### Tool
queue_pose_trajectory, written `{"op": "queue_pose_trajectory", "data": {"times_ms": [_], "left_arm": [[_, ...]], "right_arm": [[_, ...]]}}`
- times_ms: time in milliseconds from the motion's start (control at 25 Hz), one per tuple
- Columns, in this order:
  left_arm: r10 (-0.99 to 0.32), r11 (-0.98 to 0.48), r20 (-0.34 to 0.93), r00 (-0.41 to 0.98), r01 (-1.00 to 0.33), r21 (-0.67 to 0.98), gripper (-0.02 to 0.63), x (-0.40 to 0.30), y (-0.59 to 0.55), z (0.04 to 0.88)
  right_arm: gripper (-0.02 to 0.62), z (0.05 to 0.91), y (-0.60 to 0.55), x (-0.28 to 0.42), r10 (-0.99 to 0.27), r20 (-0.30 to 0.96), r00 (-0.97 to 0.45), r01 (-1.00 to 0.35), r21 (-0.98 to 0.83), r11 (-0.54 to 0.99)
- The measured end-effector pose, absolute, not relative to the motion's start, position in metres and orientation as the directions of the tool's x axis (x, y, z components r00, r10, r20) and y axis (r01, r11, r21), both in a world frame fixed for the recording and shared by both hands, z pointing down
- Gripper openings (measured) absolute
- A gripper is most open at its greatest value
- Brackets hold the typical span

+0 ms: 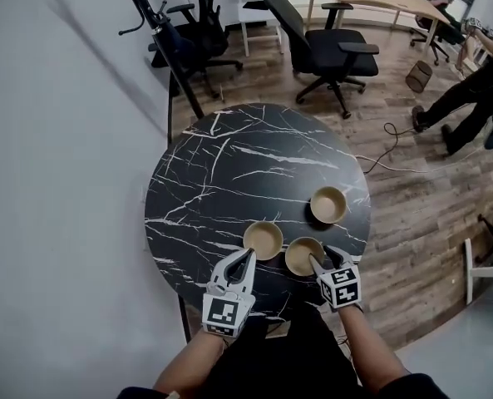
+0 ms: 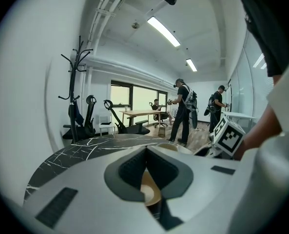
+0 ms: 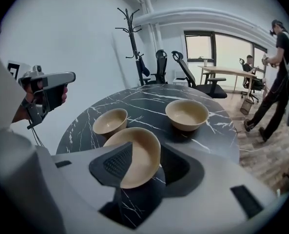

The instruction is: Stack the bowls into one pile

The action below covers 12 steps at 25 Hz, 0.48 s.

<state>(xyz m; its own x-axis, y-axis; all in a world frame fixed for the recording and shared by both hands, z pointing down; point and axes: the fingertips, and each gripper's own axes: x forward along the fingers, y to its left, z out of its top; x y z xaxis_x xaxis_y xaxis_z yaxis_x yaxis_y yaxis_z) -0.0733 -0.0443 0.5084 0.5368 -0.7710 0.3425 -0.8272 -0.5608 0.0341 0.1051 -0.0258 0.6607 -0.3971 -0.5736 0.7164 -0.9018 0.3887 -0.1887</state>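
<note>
The right gripper (image 3: 144, 165) holds nothing: its jaws stand wide with the near rim of the nearest bowl (image 3: 136, 155) between them, pads apparently not yet pressing. That bowl sits toward the 5 o'clock edge of the table (image 1: 221, 165), dead ahead at the gripper's 12 o'clock, so this hand seems better placed to lift it. The left gripper (image 1: 248, 258), jaws pinched together on nothing, points at the second bowl (image 1: 263, 240) just beside the first at its 11 o'clock, and the third bowl (image 1: 328, 204) stands apart at 1 o'clock.
</note>
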Motion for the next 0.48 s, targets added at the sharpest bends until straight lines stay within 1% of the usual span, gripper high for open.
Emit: {"op": "queue_pose_trajectory", "data": {"times_ms": [200, 320, 480], "left_arm": [[-0.777, -0.543, 0.359, 0.518, -0.839, 0.035, 0.012, -0.084, -0.042, 0.515], [-0.782, -0.53, 0.368, 0.502, -0.848, 0.031, 0.012, -0.092, -0.041, 0.517], [-0.783, -0.519, 0.382, 0.49, -0.854, 0.032, 0.012, -0.098, -0.042, 0.52]], "right_arm": [[0.198, 0.674, -0.038, 0.111, -0.58, 0.735, -0.352, -0.922, -0.164, 0.351], [0.213, 0.677, -0.045, 0.11, -0.573, 0.741, -0.351, -0.922, -0.166, 0.35], [0.215, 0.681, -0.046, 0.108, -0.549, 0.756, -0.356, -0.916, -0.167, 0.364]]}}
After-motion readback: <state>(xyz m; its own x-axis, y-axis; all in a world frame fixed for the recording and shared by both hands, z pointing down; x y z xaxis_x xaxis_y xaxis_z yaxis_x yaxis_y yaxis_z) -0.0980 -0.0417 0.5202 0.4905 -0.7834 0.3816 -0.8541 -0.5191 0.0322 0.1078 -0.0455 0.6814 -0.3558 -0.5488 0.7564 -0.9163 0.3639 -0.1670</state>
